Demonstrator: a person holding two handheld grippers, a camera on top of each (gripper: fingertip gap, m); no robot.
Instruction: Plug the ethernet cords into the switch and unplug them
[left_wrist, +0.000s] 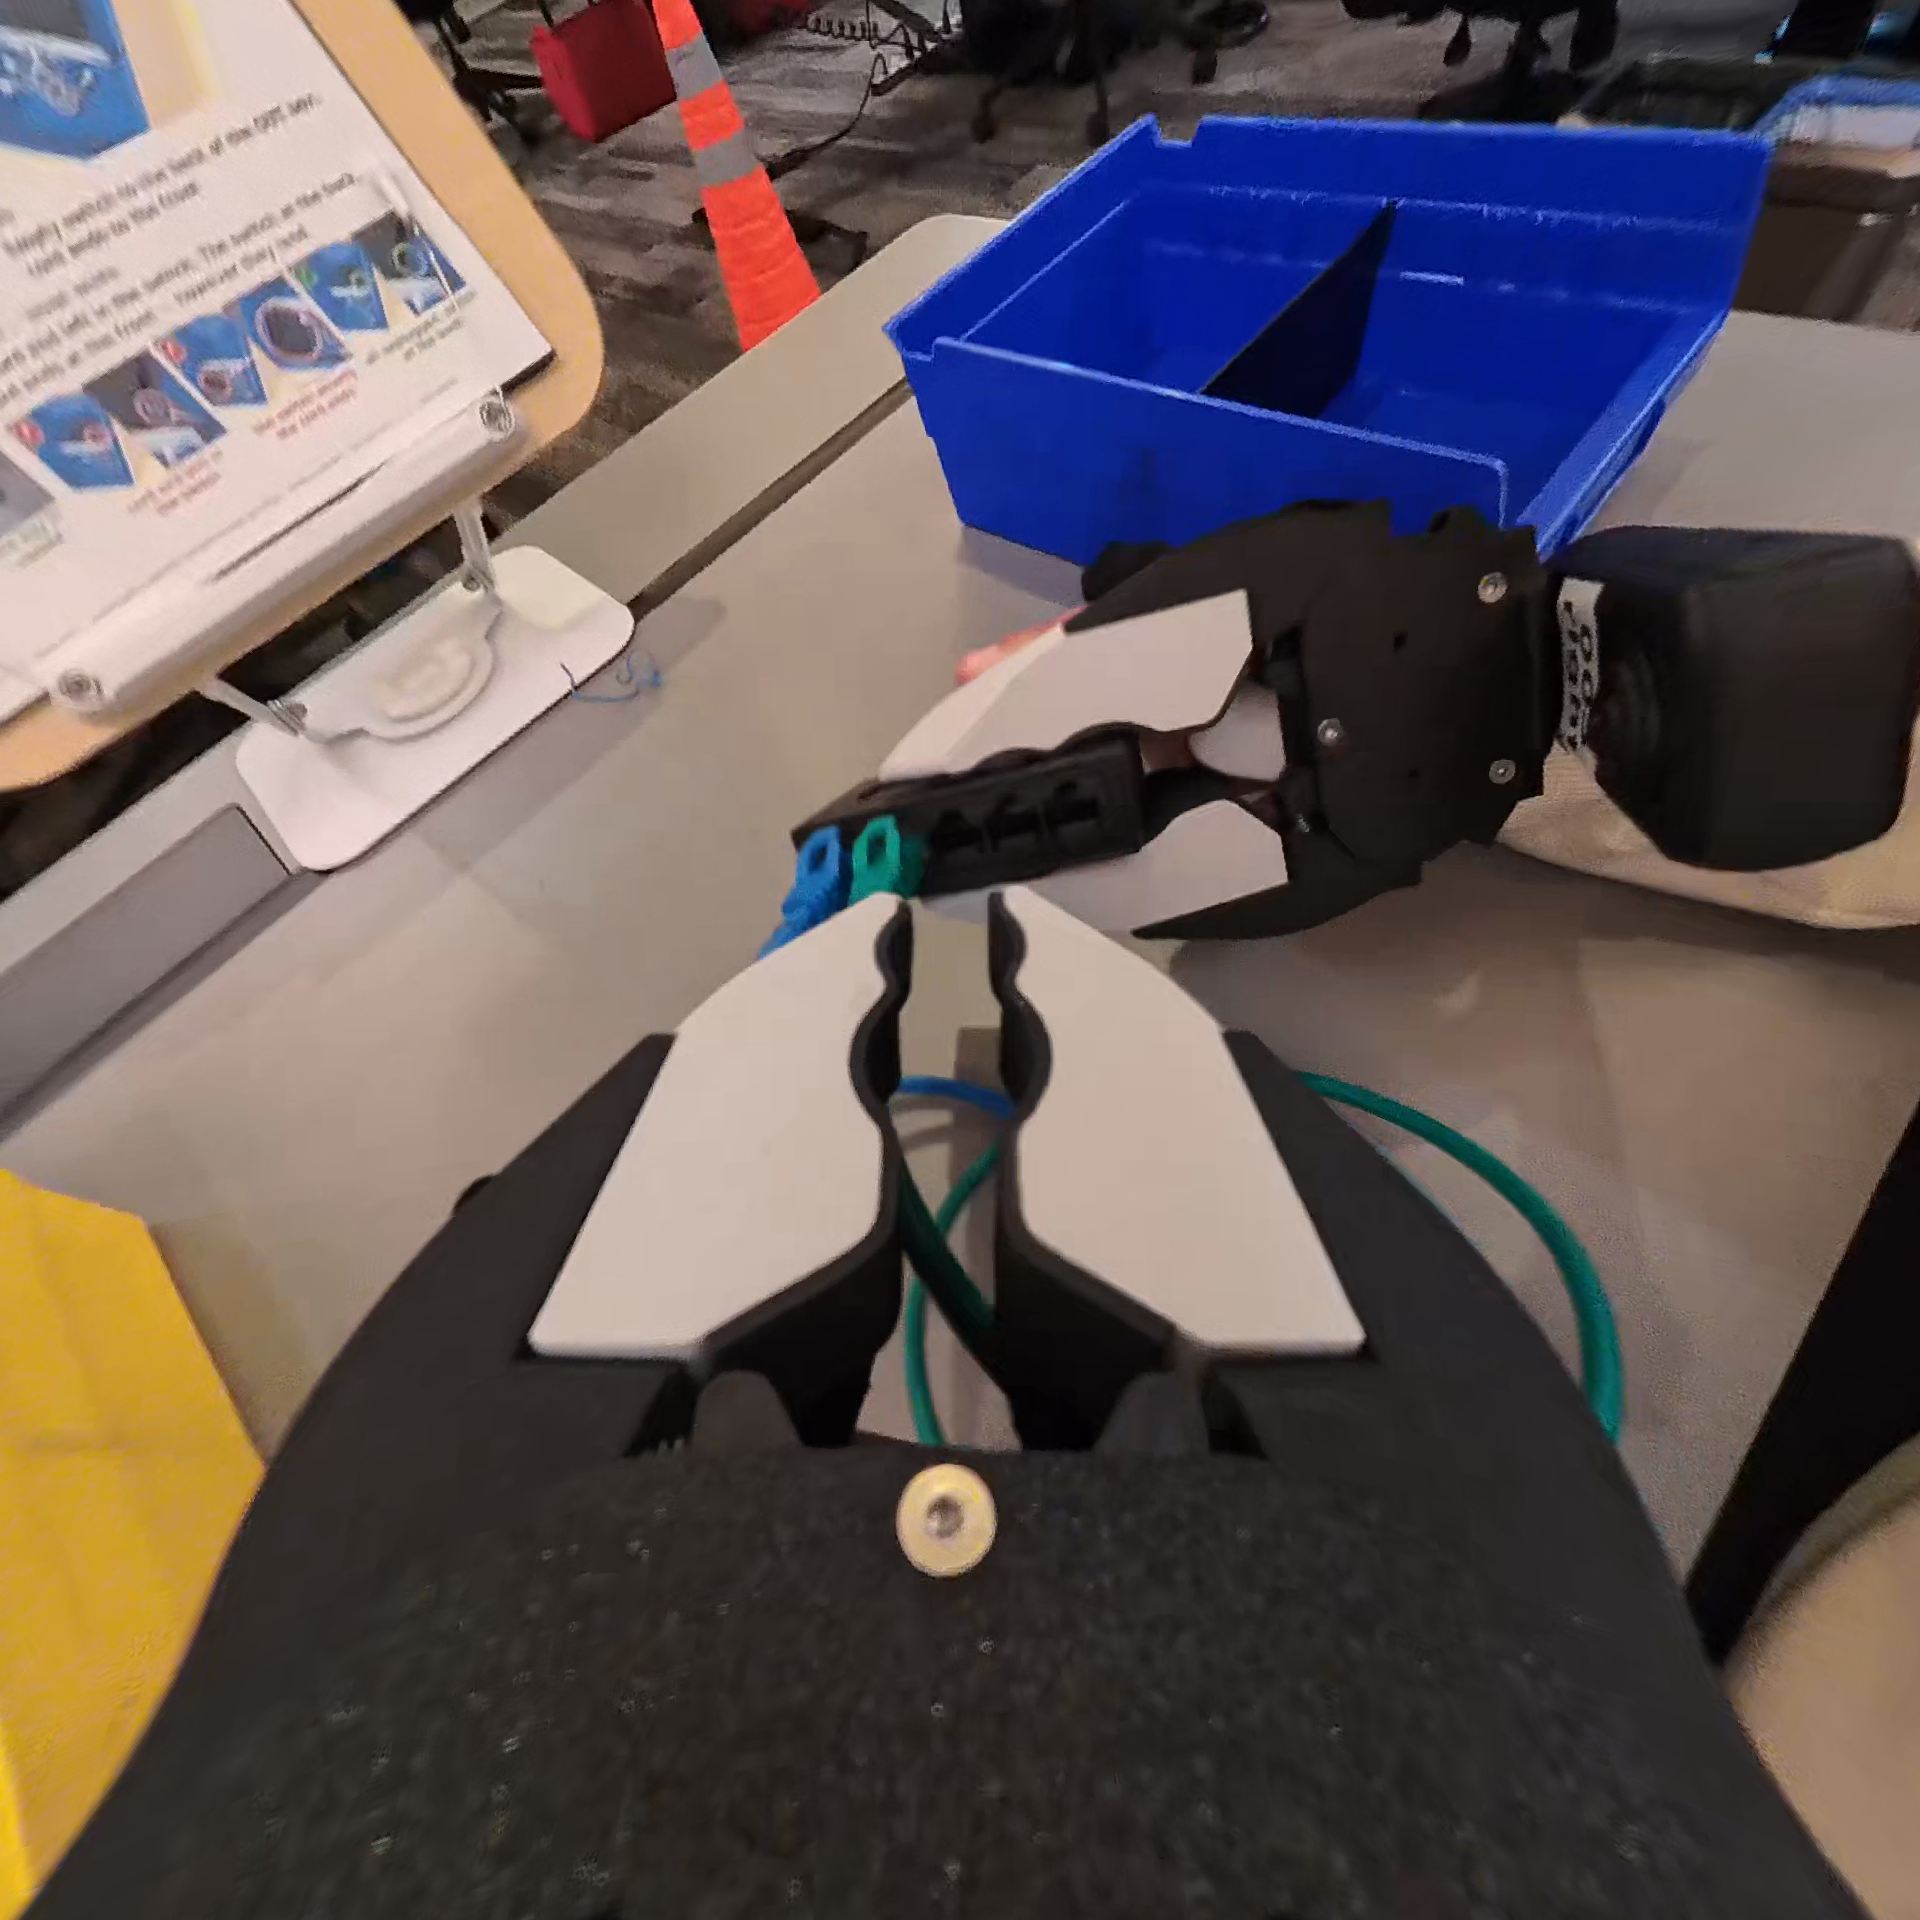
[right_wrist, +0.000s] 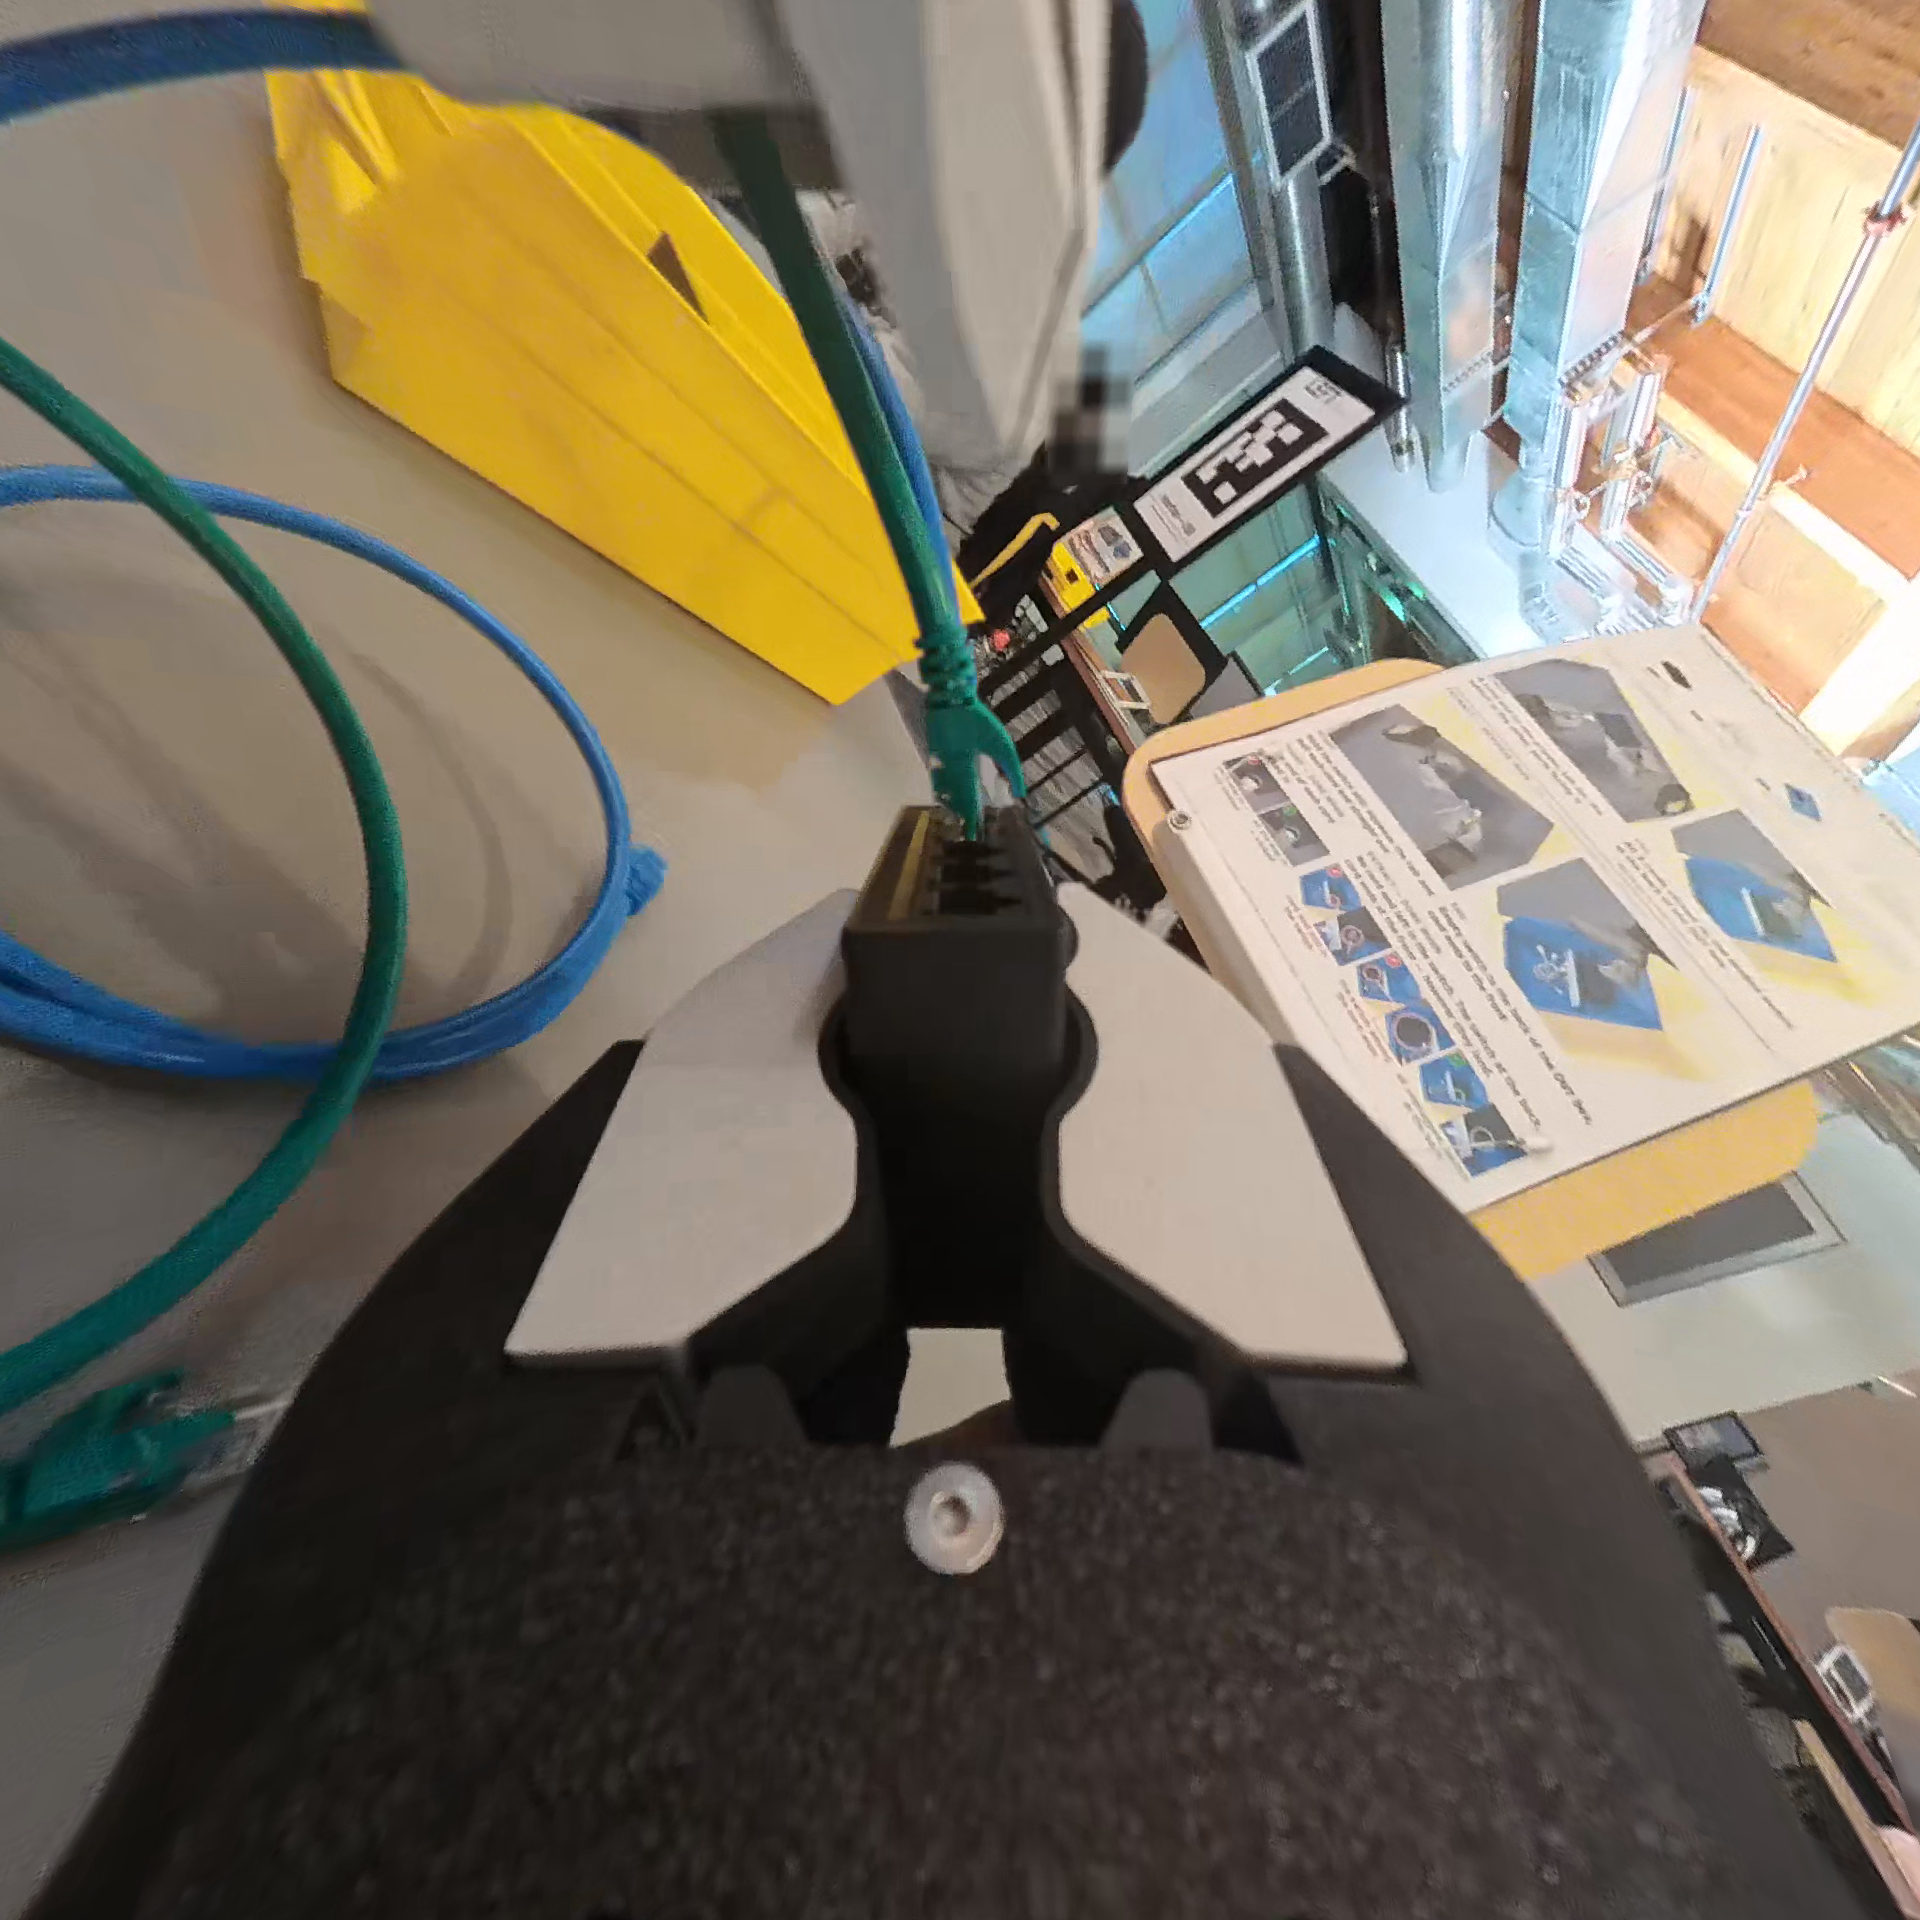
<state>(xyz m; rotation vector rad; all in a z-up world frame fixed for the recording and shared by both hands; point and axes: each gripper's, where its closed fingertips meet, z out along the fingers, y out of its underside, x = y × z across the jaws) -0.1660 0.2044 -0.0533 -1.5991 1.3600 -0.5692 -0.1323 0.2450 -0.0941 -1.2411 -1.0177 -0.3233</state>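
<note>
Nearest the left wrist camera, the left gripper (left_wrist: 948, 925) points forward with its two pale, flat-faced fingers parted by a narrow gap and nothing between the tips; it is released. A green ethernet cord (left_wrist: 1496, 1226) and a blue ethernet cord (left_wrist: 951, 1091) loop on the smooth grey table (left_wrist: 520, 987) beneath it.

From left to right in this view: a glossy yellow bin (left_wrist: 94, 1507) at the near edge, a laminated instruction sheet (left_wrist: 208, 312) on a white stand, then, just ahead of the fingertips, the blue plug (left_wrist: 819, 860) and green plug (left_wrist: 881, 847) seated side by side in the end ports of the small black network switch (left_wrist: 1023, 821). The right gripper (left_wrist: 1081, 821) comes in from the right, clenched on the switch and holding it off the table. Behind sits a rigid blue plastic bin (left_wrist: 1195, 457) with a divider.

The right wrist view confirms that grip: the boxy switch is wedged between both fingers, ports facing away.

Judged from here, the risk is pulling a plug without pressing its latch tab, which could drag the switch out of the right grip or strain the cord. The ribbed rubbery boots sit close together, so the fingers could catch both plugs.
</note>
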